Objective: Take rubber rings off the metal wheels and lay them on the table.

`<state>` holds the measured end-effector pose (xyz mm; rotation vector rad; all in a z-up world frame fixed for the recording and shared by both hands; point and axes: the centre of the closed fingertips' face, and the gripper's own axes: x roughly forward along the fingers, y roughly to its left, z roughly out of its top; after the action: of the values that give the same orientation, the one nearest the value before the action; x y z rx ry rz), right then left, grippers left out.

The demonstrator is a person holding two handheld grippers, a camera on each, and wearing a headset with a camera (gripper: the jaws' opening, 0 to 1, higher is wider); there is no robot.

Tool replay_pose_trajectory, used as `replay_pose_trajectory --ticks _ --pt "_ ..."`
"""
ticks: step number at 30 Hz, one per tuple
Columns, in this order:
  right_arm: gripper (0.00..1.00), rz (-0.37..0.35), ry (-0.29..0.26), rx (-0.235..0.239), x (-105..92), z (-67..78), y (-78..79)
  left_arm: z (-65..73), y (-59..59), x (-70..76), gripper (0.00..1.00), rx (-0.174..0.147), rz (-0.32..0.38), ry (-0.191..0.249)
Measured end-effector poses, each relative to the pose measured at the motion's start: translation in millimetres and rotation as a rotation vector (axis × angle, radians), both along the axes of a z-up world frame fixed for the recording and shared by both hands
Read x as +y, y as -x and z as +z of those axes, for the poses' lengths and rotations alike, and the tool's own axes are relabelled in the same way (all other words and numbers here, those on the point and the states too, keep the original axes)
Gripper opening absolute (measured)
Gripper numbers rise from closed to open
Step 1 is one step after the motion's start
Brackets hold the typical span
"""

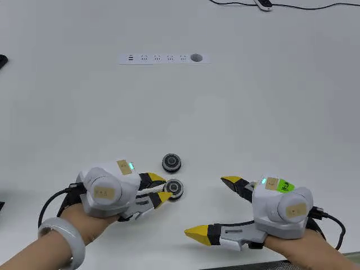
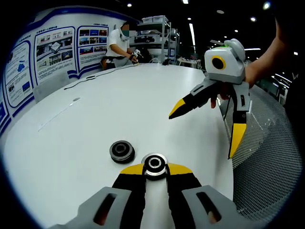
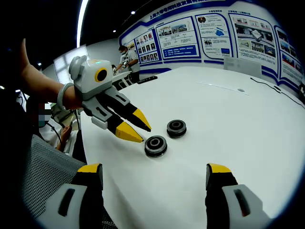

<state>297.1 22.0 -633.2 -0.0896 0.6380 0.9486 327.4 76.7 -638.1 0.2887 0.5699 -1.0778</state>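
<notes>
left tool [image 1: 167,187] narrowly parted at near wheel [image 2: 155,164] (right gripper view: tips [image 3: 129,135] just short) | right tool [image 1: 211,207] spread wide

Nearer black-rimmed metal wheel [image 2: 155,163]: lower rim hidden behind yellow-tipped fingers [image 2: 132,170] of left gripper [image 2: 156,170]. Black object [image 1: 2,61] cut off at head view's left edge; unidentifiable.

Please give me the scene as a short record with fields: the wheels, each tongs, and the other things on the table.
surface: white table
wheels: two, lying flat, apart: far wheel, near wheel
left tongs: slightly open, tips at the near wheel; contact unclear
right tongs: wide open, holding nothing, apart from both wheels
other: power strip at the far side
</notes>
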Motion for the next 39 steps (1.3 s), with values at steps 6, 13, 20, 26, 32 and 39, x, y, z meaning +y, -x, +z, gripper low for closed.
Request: replay_pose_trajectory --ticks 6,13,20,26,32,39 --pt "0.9 -0.003 -0.001 0.002 -0.6 -0.8 -1.0 -4.0 -2.1 -5.0 0.17 -0.003 -0.011 -0.015" --pt "0.9 -0.008 -0.003 0.007 -1.4 -1.2 -0.2 -7.4 -5.3 -7.6 0.17 -0.009 -0.019 -0.029" --pt "0.89 -0.015 -0.007 0.014 -2.6 -2.3 -0.3 -9.7 -5.2 -11.3 0.16 -0.01 -0.04 -0.038" --pt "0.89 -0.014 -0.007 0.016 -2.6 -4.6 -0.7 -13.6 -5.0 -12.4 0.16 -0.015 -0.056 -0.057" --pt "0.89 -0.016 -0.009 0.02 -2.8 -4.8 0.4 -15.3 -5.9 -12.7 0.15 -0.022 -0.065 -0.065" --pt "0.89 -0.016 -0.011 0.025 -3.0 -6.7 0.4 -15.0 -5.9 -12.5 0.14 -0.042 -0.083 -0.077"
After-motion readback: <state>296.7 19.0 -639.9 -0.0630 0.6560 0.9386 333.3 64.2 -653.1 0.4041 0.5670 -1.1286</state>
